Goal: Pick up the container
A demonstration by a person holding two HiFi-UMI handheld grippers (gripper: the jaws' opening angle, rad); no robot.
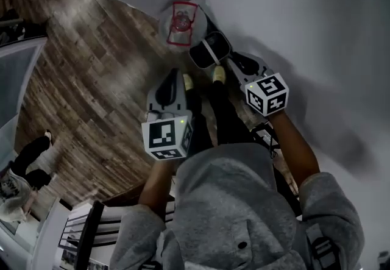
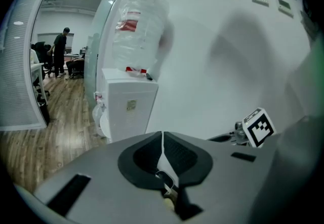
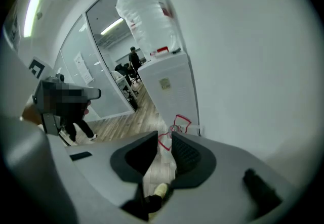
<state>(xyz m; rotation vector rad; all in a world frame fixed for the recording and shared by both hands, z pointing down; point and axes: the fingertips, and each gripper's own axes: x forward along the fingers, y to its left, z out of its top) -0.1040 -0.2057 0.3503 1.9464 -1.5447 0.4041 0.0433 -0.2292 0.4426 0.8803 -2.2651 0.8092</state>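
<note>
The container (image 1: 181,23) is a clear plastic jug with red trim. It stands on the wood floor against the white wall, beside the water dispenser. In the right gripper view the container (image 3: 178,123) shows just beyond the jaw tips, in line with the gap. My right gripper (image 1: 209,51) hovers just above and near it, open by a narrow gap with only floor showing between the pads. My left gripper (image 1: 175,77) hangs further back at the left, shut with nothing in it (image 2: 162,139).
A white water dispenser (image 2: 127,109) with a large upturned bottle (image 2: 139,26) stands by the wall (image 1: 292,13). A glass partition (image 3: 101,61) and office desks with people lie beyond. The person's feet (image 1: 217,74) stand close behind the container.
</note>
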